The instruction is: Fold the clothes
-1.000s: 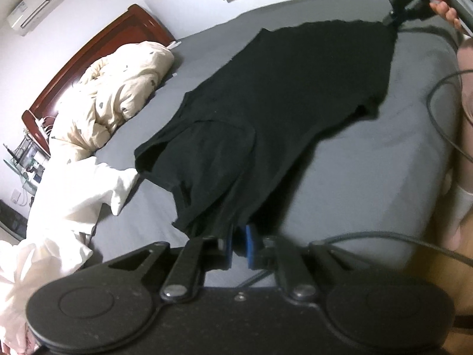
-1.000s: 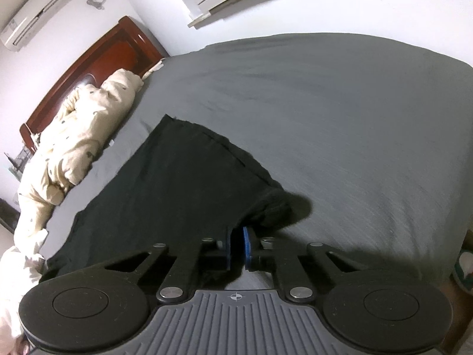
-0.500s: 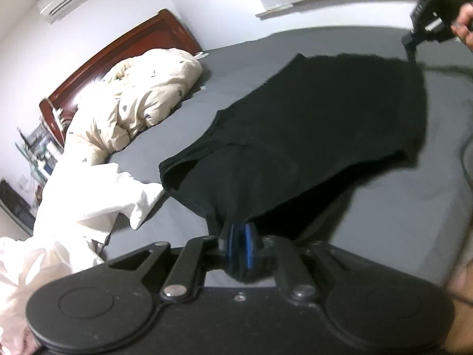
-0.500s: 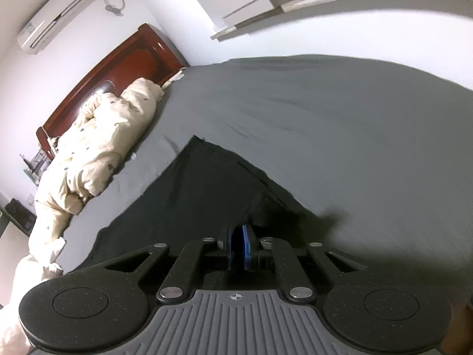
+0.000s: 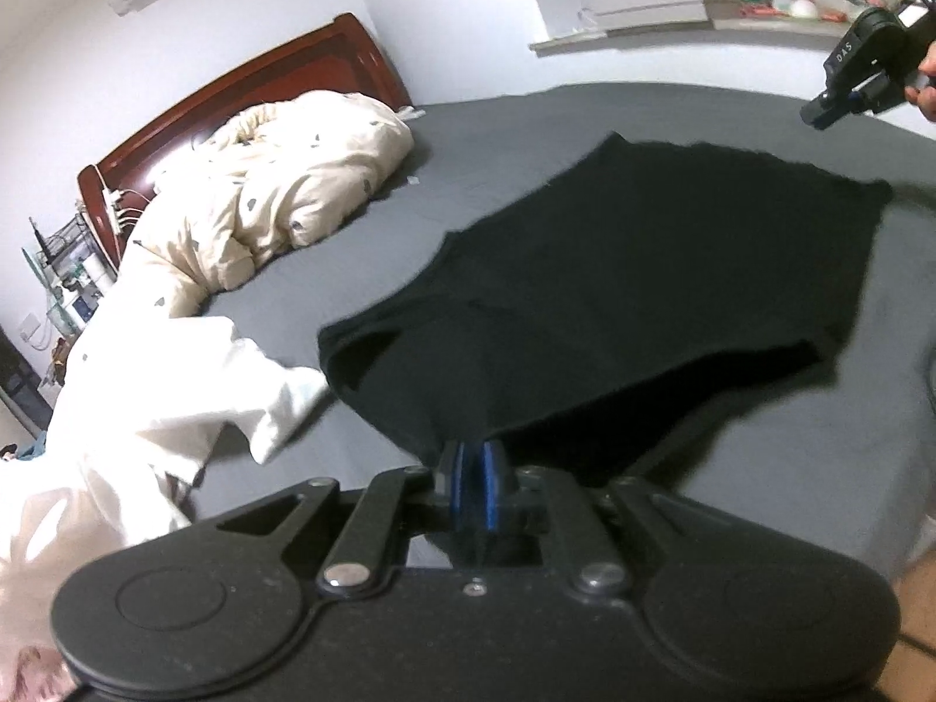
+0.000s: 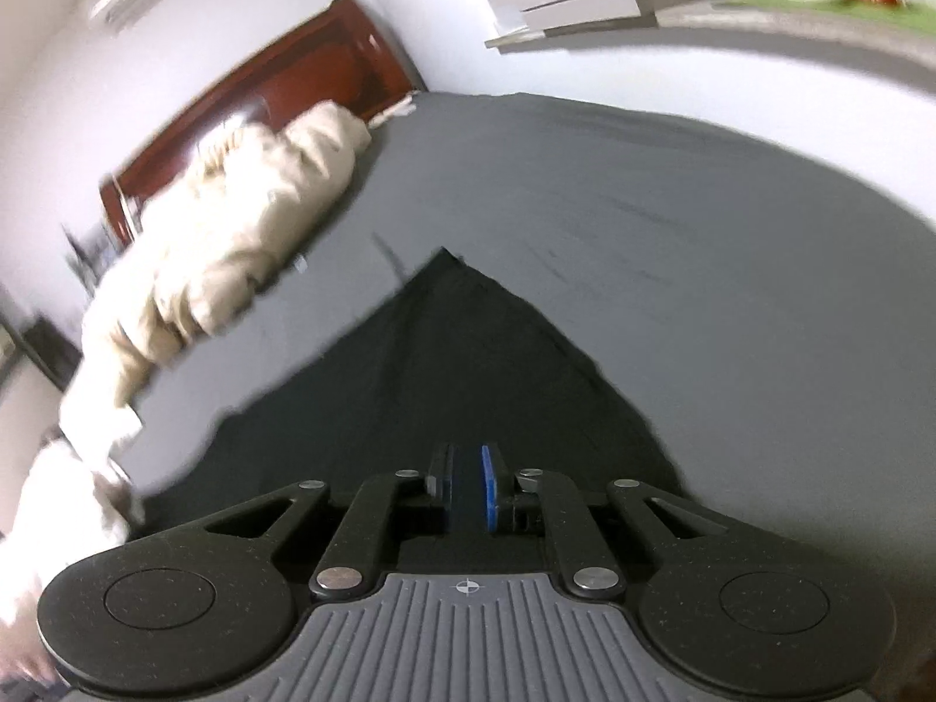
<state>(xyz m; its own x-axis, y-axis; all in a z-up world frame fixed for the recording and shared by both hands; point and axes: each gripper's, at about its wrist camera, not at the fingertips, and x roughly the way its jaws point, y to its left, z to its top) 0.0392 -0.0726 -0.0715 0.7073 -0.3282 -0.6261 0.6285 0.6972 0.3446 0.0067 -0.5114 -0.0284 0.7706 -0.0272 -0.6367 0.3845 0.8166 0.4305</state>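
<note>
— Changed since a second back?
— Right gripper (image 6: pixel 467 482) lifted up and away from the black T-shirt (image 5: pixel 643 292); in the left wrist view, now seen clear above the far corner instead of pinching it.
— Jaws?
— Just been opening a little, a slim gap between the blue pads (image 6: pixel 487 485), cloth below rather than pinched.
— And the shirt?
— Far edge dropped flat onto the grey bed sheet (image 5: pixel 790 439). Near hem raised slightly by the left gripper (image 5: pixel 475 482).
</note>
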